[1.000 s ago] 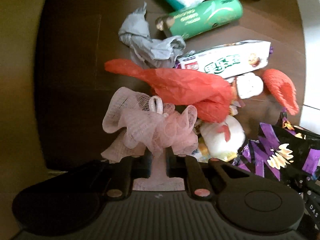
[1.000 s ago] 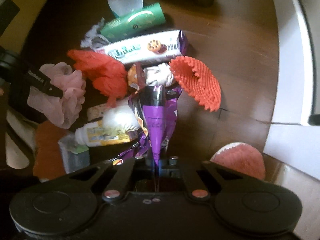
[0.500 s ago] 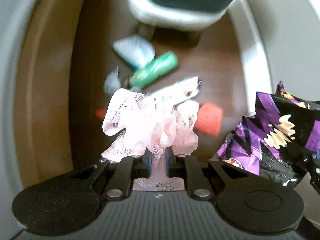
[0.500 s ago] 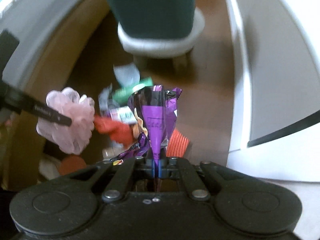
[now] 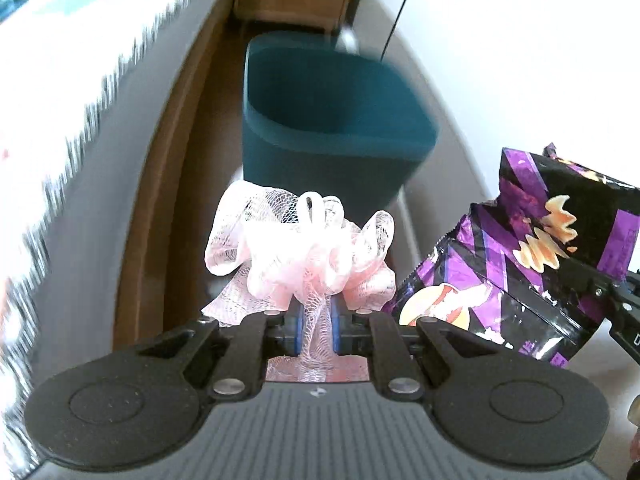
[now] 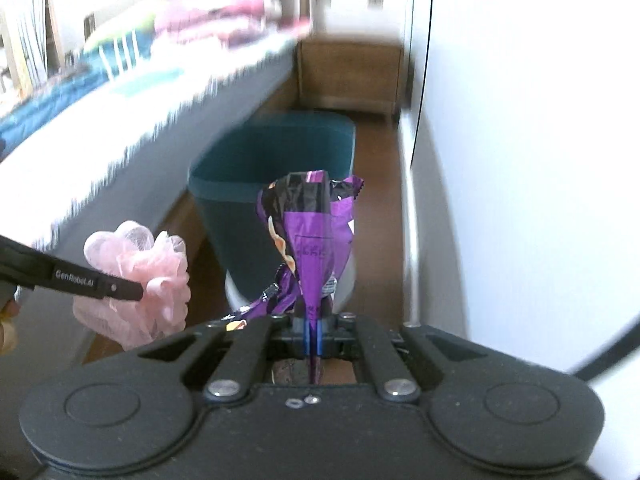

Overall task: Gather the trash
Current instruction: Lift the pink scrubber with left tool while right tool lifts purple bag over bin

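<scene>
Pink mesh first. Left wrist view: my left gripper (image 5: 316,330) has its fingers pinching the pink mesh puff (image 5: 308,248) by its gathered tail; the puff hangs clear of the floor. Far ahead stands the teal bin (image 5: 332,136), mouth open, between the bed (image 5: 60,120) on the left and the white wall on the right. The purple snack bag (image 5: 532,280) shows at the right, near the puff but apart from it.

Right wrist view: my right gripper (image 6: 314,330) has its fingers pressed together on the bag's crimped edge; the bag stands up in front of the bin. Puff at near left, left finger (image 6: 100,286) across it.

Step in hand, as I judge it: carry to bin. Next: bring both loads over the rim, then release.
</scene>
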The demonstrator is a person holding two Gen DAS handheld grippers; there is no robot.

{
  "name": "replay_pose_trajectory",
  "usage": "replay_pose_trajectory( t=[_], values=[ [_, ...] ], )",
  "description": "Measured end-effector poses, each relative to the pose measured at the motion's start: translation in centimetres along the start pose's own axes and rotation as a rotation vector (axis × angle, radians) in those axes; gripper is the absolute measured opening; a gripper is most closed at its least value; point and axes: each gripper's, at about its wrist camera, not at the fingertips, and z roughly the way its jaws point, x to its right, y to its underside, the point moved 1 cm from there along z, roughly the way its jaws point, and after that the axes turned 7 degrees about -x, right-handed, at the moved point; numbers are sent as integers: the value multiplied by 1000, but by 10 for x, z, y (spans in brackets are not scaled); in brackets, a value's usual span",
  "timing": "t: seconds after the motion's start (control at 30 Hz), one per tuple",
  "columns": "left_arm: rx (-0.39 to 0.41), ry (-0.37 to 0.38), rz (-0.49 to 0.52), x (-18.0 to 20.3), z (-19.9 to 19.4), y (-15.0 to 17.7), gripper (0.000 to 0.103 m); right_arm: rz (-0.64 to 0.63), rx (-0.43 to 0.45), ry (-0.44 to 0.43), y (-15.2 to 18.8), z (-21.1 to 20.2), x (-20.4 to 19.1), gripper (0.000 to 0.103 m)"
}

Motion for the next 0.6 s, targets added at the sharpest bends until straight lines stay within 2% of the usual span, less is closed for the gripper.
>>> replay_pose_trajectory(
  t=[0.17,0.33,0.47,0.6],
  values=[
    [147,-8,50,18,-46,-51,12,-33,115,36,-53,-19,5,2],
    [229,-37,105,37,-58,-93,12,-87,194,98,-100,-9,3,2],
    [253,-74,139,42,-37,-120,12,-149,230,154,-127,15,-7,2],
    [233,-102,125,37,-12,-140,12,-193,225,202,-146,54,-15,2]
  ],
)
